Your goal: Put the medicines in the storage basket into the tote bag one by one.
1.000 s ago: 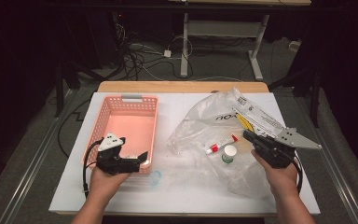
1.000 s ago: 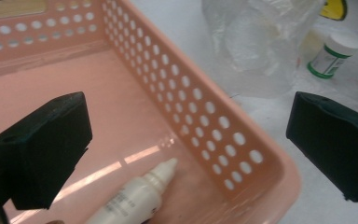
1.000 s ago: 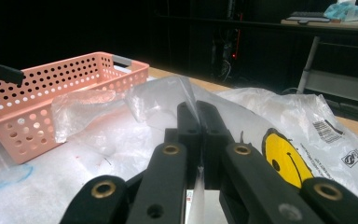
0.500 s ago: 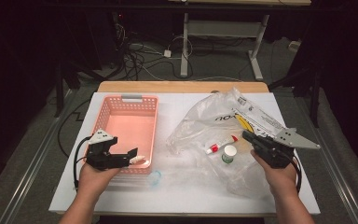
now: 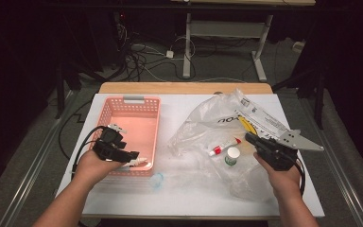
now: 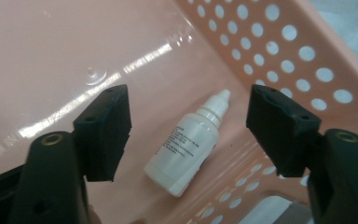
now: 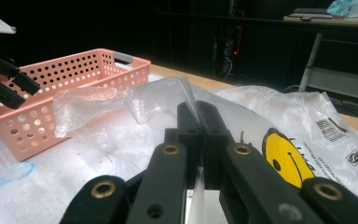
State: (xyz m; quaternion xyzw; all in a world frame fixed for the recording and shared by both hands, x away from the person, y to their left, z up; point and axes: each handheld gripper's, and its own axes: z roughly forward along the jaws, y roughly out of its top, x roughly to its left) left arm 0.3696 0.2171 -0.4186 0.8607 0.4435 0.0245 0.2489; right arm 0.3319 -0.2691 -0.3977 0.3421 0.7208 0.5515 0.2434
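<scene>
A small white dropper bottle (image 6: 186,151) lies on its side on the floor of the pink perforated basket (image 5: 142,111), near the basket's front wall. My left gripper (image 6: 190,105) hovers over it; its jaws have just been closing but stand apart, one on each side of the bottle, touching nothing. In the high view the left gripper (image 5: 134,160) is at the basket's near left corner. My right gripper (image 7: 198,116) is shut on a fold of the clear plastic bag (image 5: 203,127), and it sits at the bag's right side (image 5: 251,139).
Inside the bag lie a red-and-white tube (image 5: 223,146) and a white bottle with a green label (image 5: 231,155). A small clear blue-rimmed cap (image 5: 157,178) rests on the white table (image 5: 123,198) by the basket's near right corner. The bag's printed yellow face (image 7: 284,156) is beside the right gripper.
My left hand has drawn back to the left along the basket's near edge and its jaws have narrowed. The right hand and the bag have stayed put.
</scene>
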